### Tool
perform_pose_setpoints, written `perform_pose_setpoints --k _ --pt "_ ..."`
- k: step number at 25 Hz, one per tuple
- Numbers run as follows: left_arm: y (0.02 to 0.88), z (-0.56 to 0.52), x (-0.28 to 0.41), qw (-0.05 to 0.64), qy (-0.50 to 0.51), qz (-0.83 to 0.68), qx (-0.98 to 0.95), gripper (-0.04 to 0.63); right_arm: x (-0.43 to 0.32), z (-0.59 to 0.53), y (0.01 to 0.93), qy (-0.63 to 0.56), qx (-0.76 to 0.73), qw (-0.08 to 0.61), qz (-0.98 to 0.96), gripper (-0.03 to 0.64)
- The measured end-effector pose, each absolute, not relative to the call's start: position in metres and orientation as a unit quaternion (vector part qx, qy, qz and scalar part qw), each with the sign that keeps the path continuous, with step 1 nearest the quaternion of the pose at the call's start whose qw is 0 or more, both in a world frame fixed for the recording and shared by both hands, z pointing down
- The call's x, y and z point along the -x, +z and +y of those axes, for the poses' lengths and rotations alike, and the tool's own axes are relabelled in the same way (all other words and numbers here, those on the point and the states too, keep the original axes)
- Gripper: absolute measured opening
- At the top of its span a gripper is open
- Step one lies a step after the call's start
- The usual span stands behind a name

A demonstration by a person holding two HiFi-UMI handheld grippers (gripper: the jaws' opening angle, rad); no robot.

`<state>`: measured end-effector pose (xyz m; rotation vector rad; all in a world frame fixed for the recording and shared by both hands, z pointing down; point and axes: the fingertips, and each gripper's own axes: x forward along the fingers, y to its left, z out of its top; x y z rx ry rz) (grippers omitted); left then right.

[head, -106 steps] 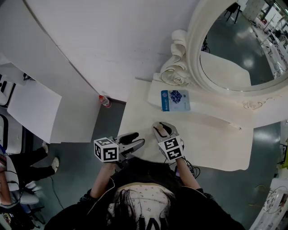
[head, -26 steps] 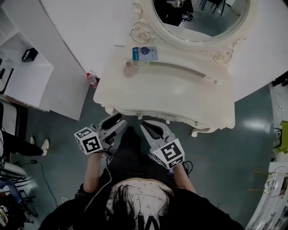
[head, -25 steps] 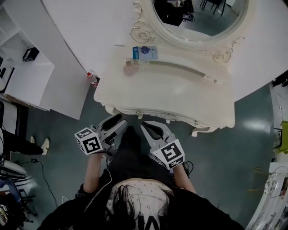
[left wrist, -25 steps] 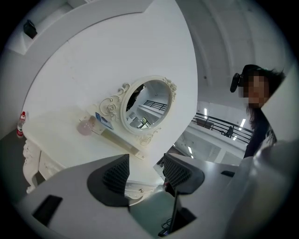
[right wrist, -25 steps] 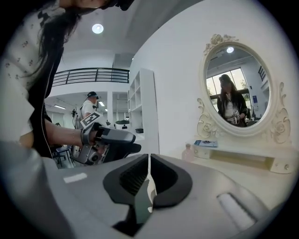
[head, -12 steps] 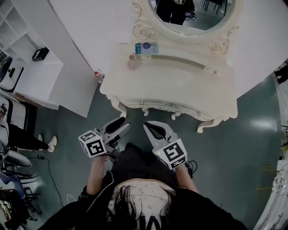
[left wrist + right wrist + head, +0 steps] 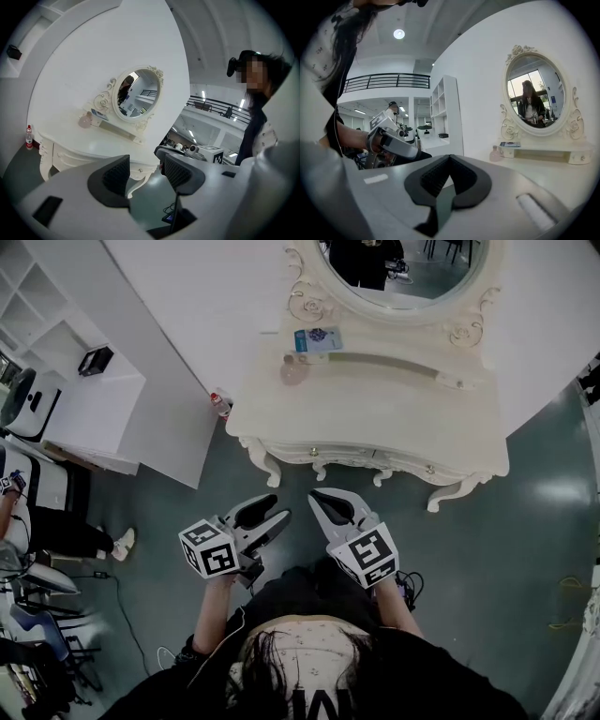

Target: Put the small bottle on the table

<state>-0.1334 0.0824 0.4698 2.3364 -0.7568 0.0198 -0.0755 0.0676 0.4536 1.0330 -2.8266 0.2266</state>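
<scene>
- Backed further off the cream carved bench (image 7: pixel 375 418) than a moment ago, over grey-green floor (image 7: pixel 525 502).
- Small pink rounded bottle (image 7: pixel 293 372) upright at bench's back left, near oval mirror (image 7: pixel 403 268), well apart from both claws.
- Left claw (image 7: pixel 265 517) spread, empty.
- Right claw (image 7: pixel 330 505) pressed together on nothing.

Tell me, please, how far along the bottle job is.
Done, it seems: the small pink bottle stands on the dressing table by the mirror. Nothing is in hand: the left tongs are open and empty, the right tongs shut on nothing, both well short of the table. Nothing looks left.
</scene>
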Motion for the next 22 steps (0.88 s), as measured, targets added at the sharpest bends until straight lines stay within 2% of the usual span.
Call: perform_pose_setpoints --k 8,22 --pt "0.47 0.107 0.156 0.339 0.009 -0.275 -0.9 0.233 0.108 0.088 0.451 0.095 -0.351 0.052 -0.93 0.009" --pt "0.473 0.132 0.182 0.339 0.009 -0.247 -0.908 0.233 0.142 0.115 0.452 0.09 -0.366 0.078 -0.923 0.008"
